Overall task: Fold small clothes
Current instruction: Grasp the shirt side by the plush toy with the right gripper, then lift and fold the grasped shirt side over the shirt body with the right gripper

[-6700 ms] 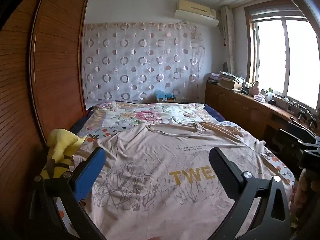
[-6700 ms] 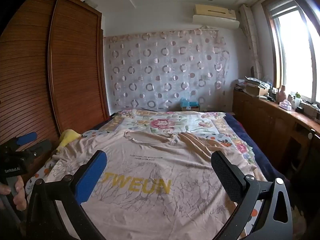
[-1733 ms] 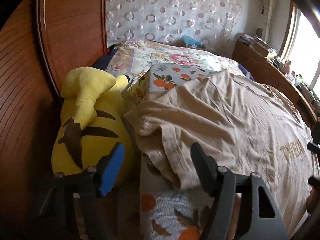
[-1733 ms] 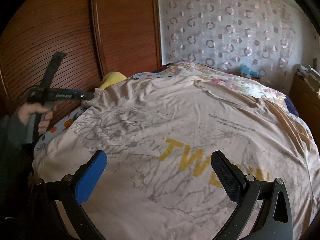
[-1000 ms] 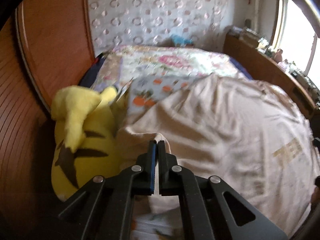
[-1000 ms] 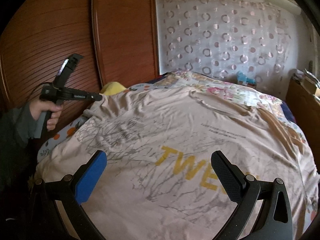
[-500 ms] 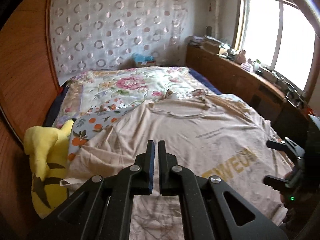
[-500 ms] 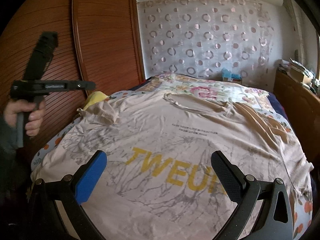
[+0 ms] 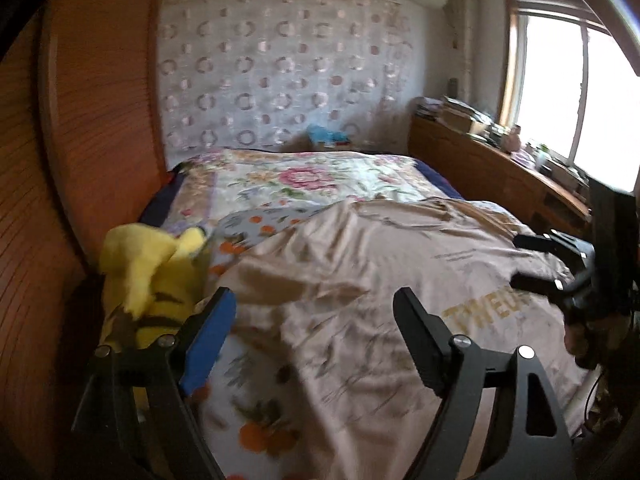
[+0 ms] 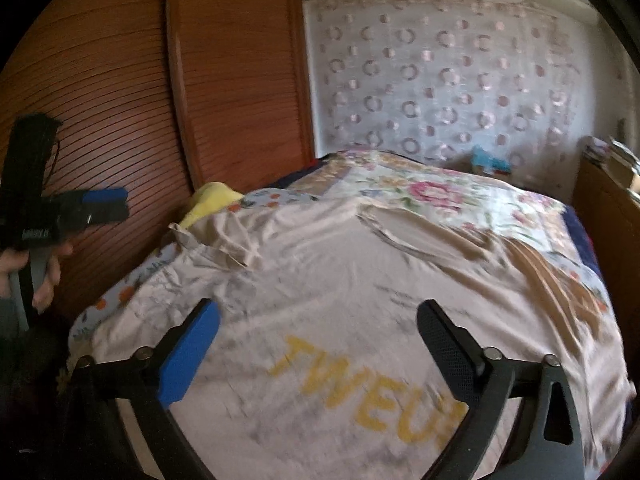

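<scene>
The bed (image 9: 304, 176) fills most of both views, and its near edge is cut off by the bottom of each picture. A beige T-shirt (image 10: 360, 280) with yellow lettering is spread face up across the near half of the bed; only part of the lettering can be read in either view, since its end is hidden behind a finger in the right wrist view and it is blurred in the left wrist view. The shirt's left sleeve (image 10: 224, 240) is seen folded in over the body near the bed's left edge, while the far right side is bunched into darker folds whose layout is hard to make out. A yellow plush toy (image 9: 152, 272) is wedged between the bed and the wooden wardrobe (image 10: 132, 92); it is largely hidden behind the shirt in the right wrist view. Both pictures are smeared by motion, so fine detail is lost. The left gripper (image 9: 316, 320) is seen with its fingers spread wide, having just been opening, with nothing between them and no cloth touched. The right gripper (image 10: 320, 332) is likewise held wide above the shirt's front, its fingers having just been closing a little, with nothing gripped. Each gripper is also visible, partly cut off, at the edge of the other's view.
</scene>
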`<act>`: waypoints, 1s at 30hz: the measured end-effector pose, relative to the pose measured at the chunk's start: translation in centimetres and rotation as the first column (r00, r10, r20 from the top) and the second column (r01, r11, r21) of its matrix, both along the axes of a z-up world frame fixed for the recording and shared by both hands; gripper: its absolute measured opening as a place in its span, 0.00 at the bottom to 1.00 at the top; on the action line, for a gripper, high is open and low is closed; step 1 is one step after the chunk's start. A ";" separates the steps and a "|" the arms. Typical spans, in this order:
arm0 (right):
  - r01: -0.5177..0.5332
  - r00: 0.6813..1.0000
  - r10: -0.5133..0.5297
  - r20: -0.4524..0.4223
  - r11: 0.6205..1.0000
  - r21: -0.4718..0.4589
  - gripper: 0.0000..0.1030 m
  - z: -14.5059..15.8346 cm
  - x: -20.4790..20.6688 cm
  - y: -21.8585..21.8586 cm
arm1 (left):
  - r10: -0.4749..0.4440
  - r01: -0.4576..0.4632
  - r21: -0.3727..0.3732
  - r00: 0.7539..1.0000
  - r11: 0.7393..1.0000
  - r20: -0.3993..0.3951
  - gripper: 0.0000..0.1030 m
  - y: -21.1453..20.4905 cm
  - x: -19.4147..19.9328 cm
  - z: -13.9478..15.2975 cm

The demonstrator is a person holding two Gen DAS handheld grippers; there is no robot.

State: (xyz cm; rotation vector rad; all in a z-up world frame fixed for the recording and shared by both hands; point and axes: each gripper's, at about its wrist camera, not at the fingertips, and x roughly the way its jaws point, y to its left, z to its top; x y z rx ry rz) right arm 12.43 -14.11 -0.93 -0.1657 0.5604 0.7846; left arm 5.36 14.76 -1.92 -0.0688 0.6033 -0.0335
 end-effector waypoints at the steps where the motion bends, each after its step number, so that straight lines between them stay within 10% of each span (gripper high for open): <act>1: -0.028 1.000 0.028 -0.012 1.000 -0.001 0.85 -0.1 0.7 1.2 | 0.014 -0.014 -0.005 1.000 1.000 -0.002 0.79 0.6 -0.6 -0.4; 3: -0.077 0.996 0.077 -0.046 0.997 0.001 0.69 -0.6 2.0 3.1 | 0.033 -0.033 -0.018 0.999 0.999 -0.012 0.79 1.5 -1.5 -1.2; 17: -0.296 0.949 0.277 -0.152 0.948 -0.117 0.40 -4.7 8.1 18.9 | 0.088 -0.090 -0.042 0.996 0.995 -0.030 0.79 3.8 -5.2 -4.5; 30: -0.285 0.958 0.263 -0.118 0.927 -0.245 0.02 -5.8 9.9 24.3 | 0.084 -0.086 -0.052 0.996 0.995 -0.032 0.79 3.7 -5.7 -5.1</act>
